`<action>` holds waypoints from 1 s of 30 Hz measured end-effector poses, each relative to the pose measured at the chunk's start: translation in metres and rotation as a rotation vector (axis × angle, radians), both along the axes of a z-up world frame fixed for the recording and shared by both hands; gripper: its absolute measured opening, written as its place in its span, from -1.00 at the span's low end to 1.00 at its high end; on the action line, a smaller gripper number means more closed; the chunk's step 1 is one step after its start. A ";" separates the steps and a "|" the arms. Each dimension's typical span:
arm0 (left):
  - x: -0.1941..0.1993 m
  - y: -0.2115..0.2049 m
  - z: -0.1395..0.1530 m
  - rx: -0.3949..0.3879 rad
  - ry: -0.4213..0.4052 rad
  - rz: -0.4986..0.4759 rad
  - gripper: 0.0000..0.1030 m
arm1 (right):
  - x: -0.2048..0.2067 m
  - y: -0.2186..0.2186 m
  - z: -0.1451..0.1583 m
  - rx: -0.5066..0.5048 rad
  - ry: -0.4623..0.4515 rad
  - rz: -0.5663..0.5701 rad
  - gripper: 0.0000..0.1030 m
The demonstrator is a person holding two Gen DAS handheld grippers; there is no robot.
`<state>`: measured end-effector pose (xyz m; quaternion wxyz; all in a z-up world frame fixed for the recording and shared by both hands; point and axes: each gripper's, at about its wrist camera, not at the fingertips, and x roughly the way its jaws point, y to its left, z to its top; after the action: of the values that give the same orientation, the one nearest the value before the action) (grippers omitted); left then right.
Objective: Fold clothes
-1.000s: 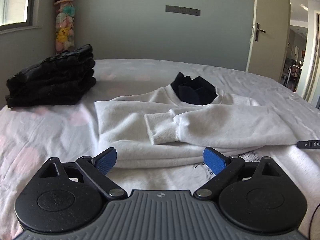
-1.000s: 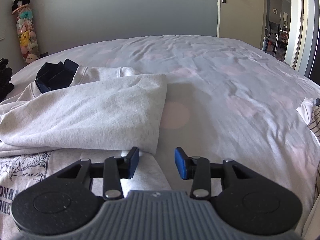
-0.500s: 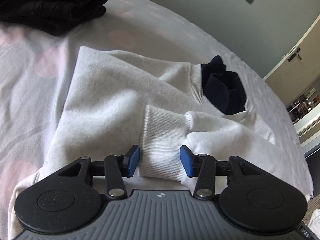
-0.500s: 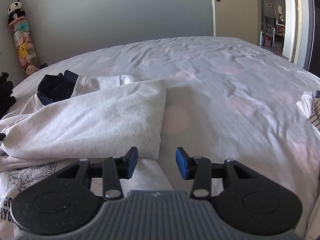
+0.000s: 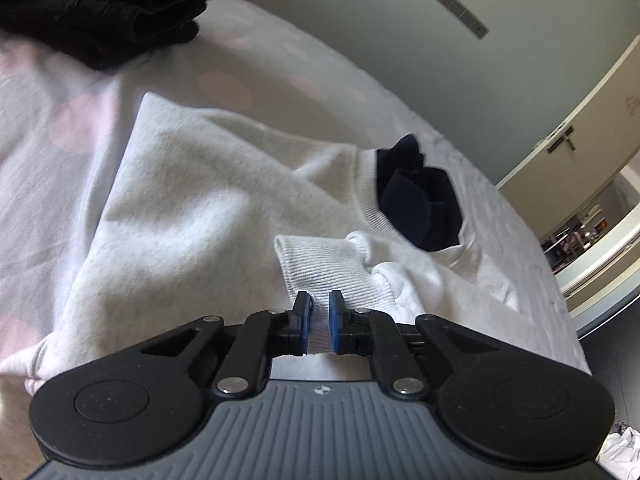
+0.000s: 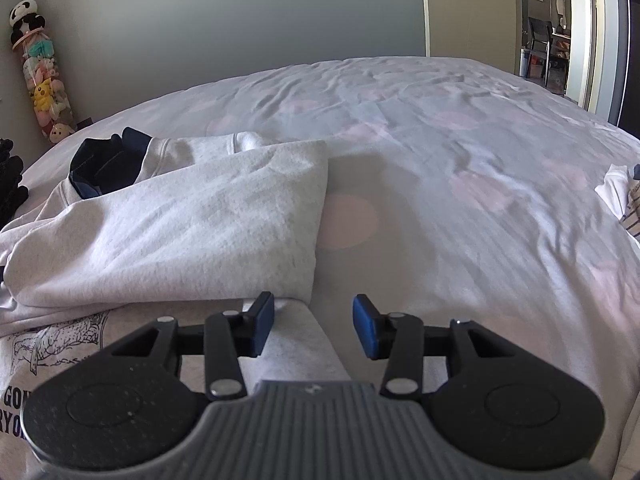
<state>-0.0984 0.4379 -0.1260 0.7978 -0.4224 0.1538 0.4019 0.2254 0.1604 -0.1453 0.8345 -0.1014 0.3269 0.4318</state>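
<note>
The left gripper (image 5: 319, 322) is closing its jaws on the ribbed sleeve cuff (image 5: 340, 276) of a white sweatshirt (image 5: 192, 200) spread on the bed (image 6: 460, 152). Far left lies a stack of black clothes (image 5: 104, 4). The right gripper (image 6: 314, 330) hovers half open, holding nothing, over the sweatshirt's right edge. Bare sheet stretches right to a striped garment (image 6: 628, 204) at the bed's edge. No containers appear.

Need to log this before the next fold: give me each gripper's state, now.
Left gripper: jaws closing on the sweatshirt's ribbed cuff, pads pinching it.
Right gripper: open, holding nothing, over the sweatshirt's edge.
</note>
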 end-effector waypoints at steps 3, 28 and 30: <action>0.008 -0.008 0.031 0.103 -0.074 -0.053 -0.94 | -0.001 0.000 0.000 -0.008 -0.010 0.008 -0.08; 0.043 -0.008 0.163 0.274 -0.117 -0.148 -0.97 | 0.003 0.017 -0.005 0.029 -0.009 0.070 -0.09; 0.050 -0.008 0.183 0.306 -0.135 -0.153 -0.97 | 0.005 0.020 -0.005 0.046 -0.014 0.076 -0.09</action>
<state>-0.0484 0.4303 0.0574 0.8894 -0.3095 0.0685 0.3295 0.2299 0.1800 -0.1501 0.8218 -0.0976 0.3071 0.4699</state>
